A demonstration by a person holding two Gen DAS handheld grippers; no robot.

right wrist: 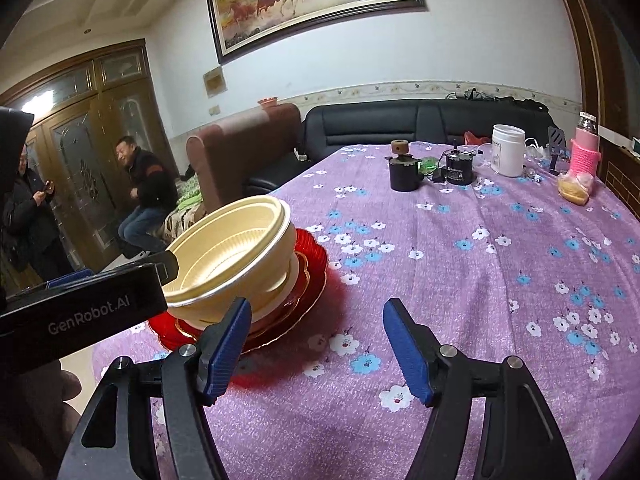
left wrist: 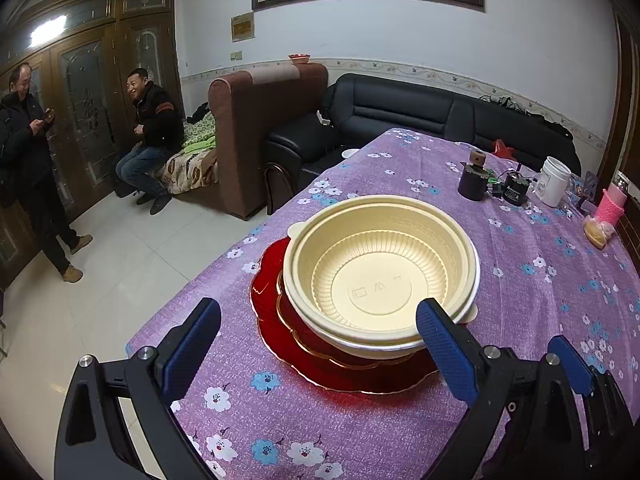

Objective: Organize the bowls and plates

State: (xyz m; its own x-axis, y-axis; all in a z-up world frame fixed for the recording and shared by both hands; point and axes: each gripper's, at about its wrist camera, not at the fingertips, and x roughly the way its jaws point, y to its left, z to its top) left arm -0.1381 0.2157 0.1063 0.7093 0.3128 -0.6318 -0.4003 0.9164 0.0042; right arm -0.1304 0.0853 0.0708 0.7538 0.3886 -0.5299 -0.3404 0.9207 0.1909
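Observation:
Cream plastic bowls [left wrist: 380,276] are nested in a stack on red glass plates [left wrist: 352,368], near the left edge of the purple flowered table [left wrist: 520,280]. My left gripper [left wrist: 320,328] is open and empty, just in front of the stack, its right finger [left wrist: 444,352] near the bowl rim. In the right wrist view the bowl stack [right wrist: 232,256] and red plates [right wrist: 308,276] sit to the left. My right gripper [right wrist: 318,340] is open and empty over bare cloth, to the right of the stack. The left gripper's black body [right wrist: 80,312] shows at left.
At the table's far end stand a dark cup with a wooden knob [right wrist: 404,172], a small black device [right wrist: 458,168], a white jar [right wrist: 507,150], a pink-sleeved bottle [right wrist: 585,148] and a bagged bun [right wrist: 574,188]. Sofas and two people [left wrist: 152,136] lie beyond the left edge.

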